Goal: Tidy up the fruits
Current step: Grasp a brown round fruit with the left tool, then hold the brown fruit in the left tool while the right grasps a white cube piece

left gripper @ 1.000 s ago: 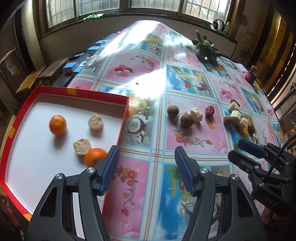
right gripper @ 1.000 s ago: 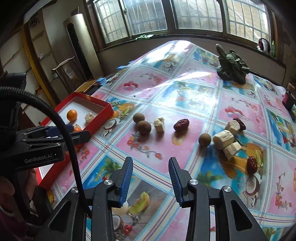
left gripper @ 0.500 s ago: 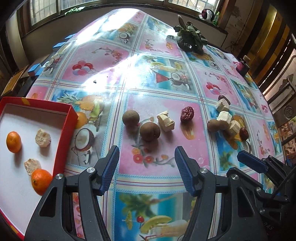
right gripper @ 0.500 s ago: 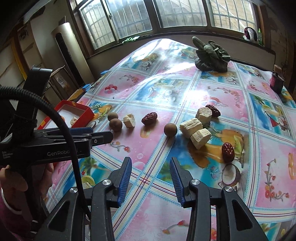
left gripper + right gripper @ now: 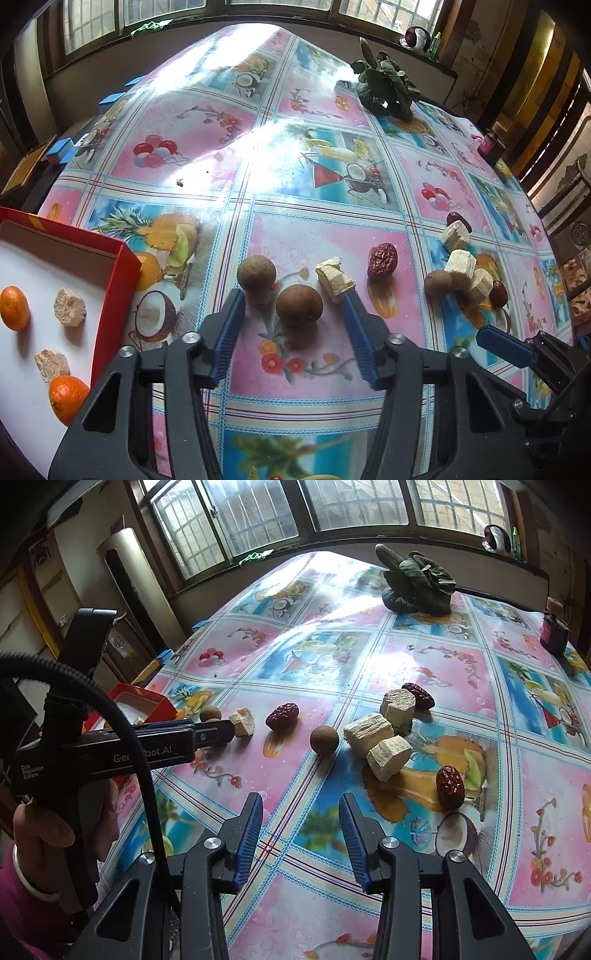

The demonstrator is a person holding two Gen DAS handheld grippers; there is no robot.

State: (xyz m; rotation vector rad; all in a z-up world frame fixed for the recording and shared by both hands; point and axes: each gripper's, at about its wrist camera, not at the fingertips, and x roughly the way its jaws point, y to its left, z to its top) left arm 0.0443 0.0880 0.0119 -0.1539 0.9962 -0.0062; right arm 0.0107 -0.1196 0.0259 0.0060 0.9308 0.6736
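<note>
My left gripper [image 5: 293,301] is open, its fingertips on either side of a round brown fruit [image 5: 299,305] on the table. A second brown fruit [image 5: 256,275] touches the left fingertip, and a pale chunk [image 5: 334,283] lies by the right one. A red date [image 5: 382,259] lies beyond. The red tray [image 5: 122,280] at the left holds two oranges [image 5: 14,308] and two pale pieces [image 5: 70,312]. My right gripper [image 5: 301,806] is open and empty, short of a brown fruit [image 5: 324,740], pale chunks [image 5: 369,733] and dates [image 5: 450,786].
A leafy green vegetable [image 5: 386,90] lies far back on the fruit-print tablecloth. A small dark jar [image 5: 554,635] stands at the far right edge. The left gripper's body [image 5: 110,753] and the hand holding it fill the left of the right wrist view.
My left gripper has moved right from over the tray and forward, so the brown fruit now sits between its open fingertips. My right gripper has moved right and closer to the right cluster.
</note>
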